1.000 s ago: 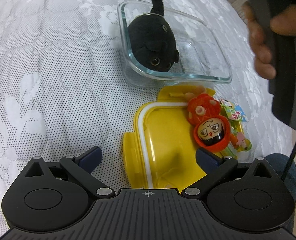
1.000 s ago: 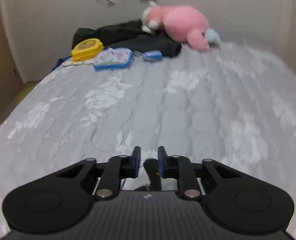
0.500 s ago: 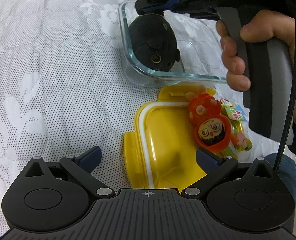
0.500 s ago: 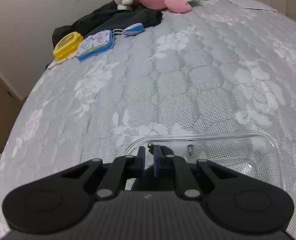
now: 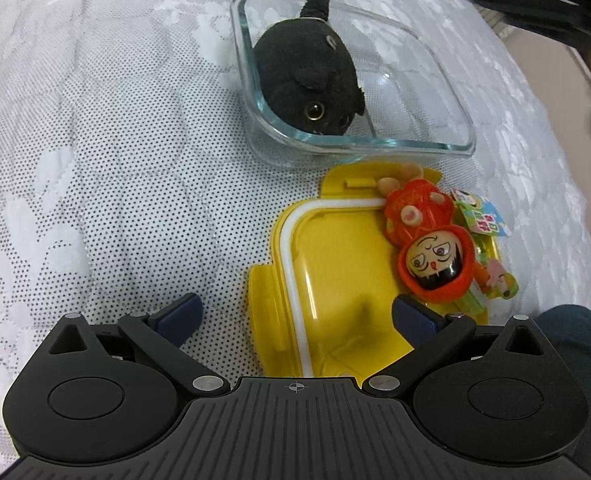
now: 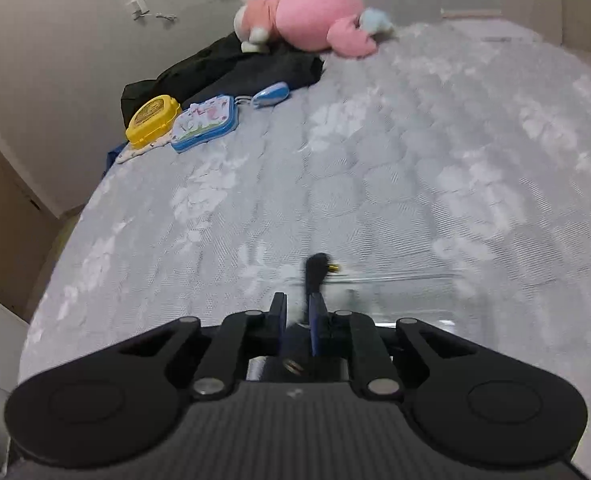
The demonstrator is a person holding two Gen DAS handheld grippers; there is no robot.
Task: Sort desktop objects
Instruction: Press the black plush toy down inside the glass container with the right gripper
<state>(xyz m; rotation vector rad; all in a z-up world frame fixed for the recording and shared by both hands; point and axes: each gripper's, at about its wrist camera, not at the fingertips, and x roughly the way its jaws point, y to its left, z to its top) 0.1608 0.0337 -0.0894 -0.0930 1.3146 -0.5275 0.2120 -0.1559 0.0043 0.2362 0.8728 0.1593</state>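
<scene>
Left wrist view showed the quilted bed cover (image 5: 95,168) under everything, then the glass dish (image 5: 451,136) at the far side with the black plush cat (image 5: 299,76) lying inside against its left wall, tail poking up over the far rim. Nearer me lay the yellow lid (image 5: 335,280), and on its right edge the red doll (image 5: 435,256), its long axis running near to far, head toward me. My left gripper (image 5: 295,316) had its fingers spread wide, the right pad just beside the doll's head, so I judged this hand the nearer one. My right gripper (image 6: 297,312) hung above the dish with a narrow gap between its fingers, gripping nothing.
</scene>
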